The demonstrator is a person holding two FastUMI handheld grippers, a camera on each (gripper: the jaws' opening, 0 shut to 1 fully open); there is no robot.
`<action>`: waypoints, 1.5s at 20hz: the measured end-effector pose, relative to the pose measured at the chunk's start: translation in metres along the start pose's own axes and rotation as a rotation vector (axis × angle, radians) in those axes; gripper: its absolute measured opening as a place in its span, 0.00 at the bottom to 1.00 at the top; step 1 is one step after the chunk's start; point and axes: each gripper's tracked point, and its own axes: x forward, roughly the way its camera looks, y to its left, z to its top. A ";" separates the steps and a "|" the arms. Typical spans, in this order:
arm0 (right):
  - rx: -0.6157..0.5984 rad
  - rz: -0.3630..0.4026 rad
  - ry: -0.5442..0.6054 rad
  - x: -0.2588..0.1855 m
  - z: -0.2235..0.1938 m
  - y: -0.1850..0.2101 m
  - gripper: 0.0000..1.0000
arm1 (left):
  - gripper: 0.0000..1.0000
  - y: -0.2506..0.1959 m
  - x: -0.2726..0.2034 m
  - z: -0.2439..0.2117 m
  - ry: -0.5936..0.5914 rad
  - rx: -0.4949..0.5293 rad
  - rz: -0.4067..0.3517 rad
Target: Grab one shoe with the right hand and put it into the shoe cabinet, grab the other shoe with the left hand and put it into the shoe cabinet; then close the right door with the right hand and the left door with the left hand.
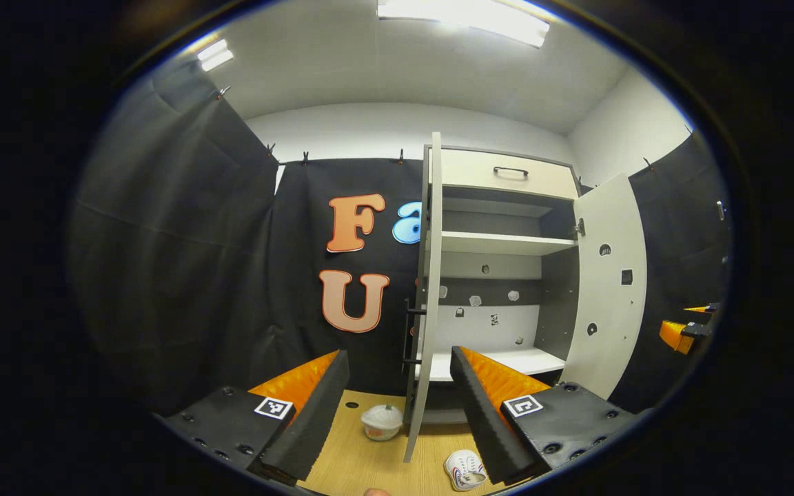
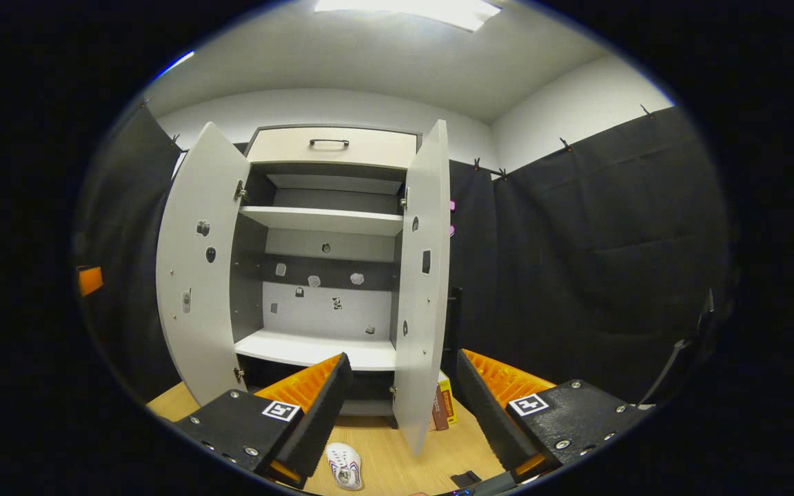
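A white shoe (image 1: 466, 470) lies on the wooden floor (image 1: 362, 461) in front of the shoe cabinet (image 1: 500, 275), just below my right-hand finger in the left gripper view. My left gripper (image 1: 398, 355) is open and holds nothing, pointing at the edge of the cabinet's left door (image 1: 428, 296). In the right gripper view a white shoe (image 2: 345, 465) with a patterned sole lies on the floor between the fingers. My right gripper (image 2: 402, 358) is open with nothing in it, in front of the cabinet (image 2: 321, 275). Both the left door (image 2: 197, 269) and the right door (image 2: 424, 275) stand open.
A small white cup-like thing (image 1: 382, 421) sits on the floor by the left door. Some books or boxes (image 2: 442, 406) stand to the right of the cabinet, with a small dark object (image 2: 466, 477) on the floor nearby. A drawer (image 2: 331, 146) tops the cabinet. The other gripper (image 1: 686, 331) shows far right.
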 end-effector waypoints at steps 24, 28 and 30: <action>-0.108 0.170 0.637 0.068 -0.379 0.073 0.93 | 0.96 -0.021 0.046 -0.015 0.034 0.053 0.047; -0.107 0.205 0.755 0.068 -0.430 0.083 0.90 | 0.95 -0.028 0.050 -0.017 0.039 0.081 0.074; -0.083 0.216 0.811 0.069 -0.453 0.087 0.81 | 0.96 -0.033 0.052 -0.019 0.043 0.094 0.083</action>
